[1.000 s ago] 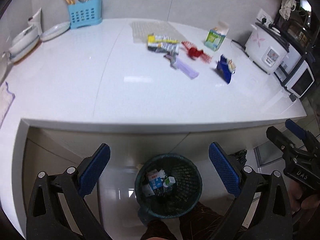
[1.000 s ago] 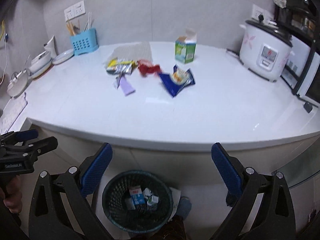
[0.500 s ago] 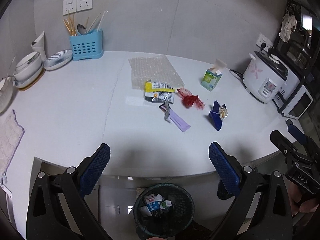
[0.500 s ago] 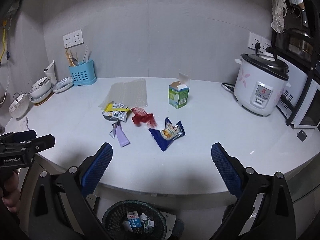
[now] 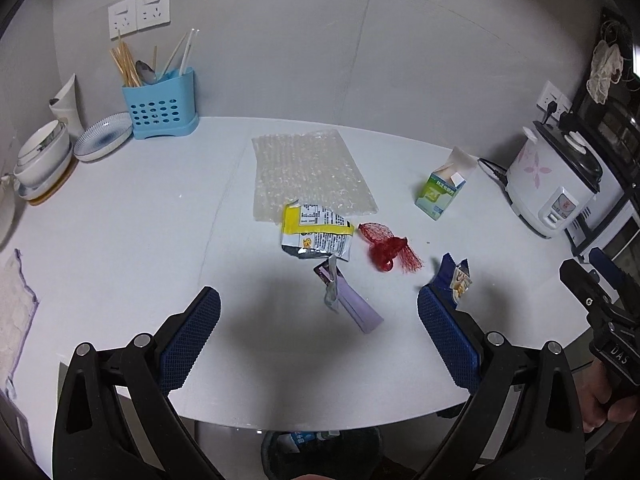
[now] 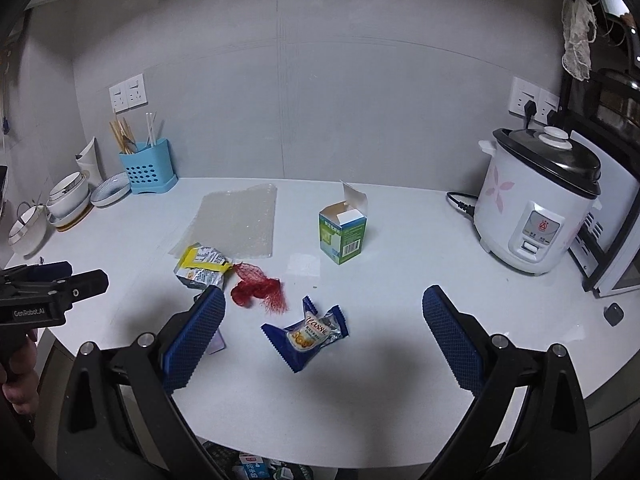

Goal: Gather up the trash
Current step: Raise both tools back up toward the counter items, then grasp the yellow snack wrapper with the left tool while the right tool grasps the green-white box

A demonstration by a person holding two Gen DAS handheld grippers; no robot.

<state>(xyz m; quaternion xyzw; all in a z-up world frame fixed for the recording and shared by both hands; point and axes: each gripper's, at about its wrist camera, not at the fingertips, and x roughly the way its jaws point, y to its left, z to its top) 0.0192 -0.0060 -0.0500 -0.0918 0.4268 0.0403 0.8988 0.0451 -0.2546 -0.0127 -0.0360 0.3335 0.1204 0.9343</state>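
The left gripper (image 5: pixel 319 322) is held above the near part of the white bench (image 5: pixel 120 240) with its fingers spread wide and nothing between them. The right gripper (image 6: pixel 323 326) is likewise held above the bench, fingers spread and empty. The trash lies in a loose group at the middle of the bench. A sheet of bubble wrap (image 5: pixel 310 174) lies flat toward the wall. A yellow-and-silver snack wrapper (image 5: pixel 316 234) overlaps the near edge of the bubble wrap. A red mesh net (image 5: pixel 390 250) lies just beside the snack wrapper, on its right. A purple wrapper (image 5: pixel 348 300) lies nearer the bench edge, its far end touching the snack wrapper. A blue snack packet (image 6: pixel 308 334) lies to the right of the red net, apart from it; in the left wrist view the right-hand finger partly covers it. A green-and-white carton (image 6: pixel 343 236), upright with its top flap open, stands alone farther right. A rice cooker (image 6: pixel 536 204) stands at the right end of the bench. A blue utensil holder (image 5: pixel 160 104) and stacked bowls (image 5: pixel 42 156) stand at the left end by the wall. A dark mesh waste bin (image 5: pixel 320 454) sits on the floor below the near bench edge, with cartons visible inside.
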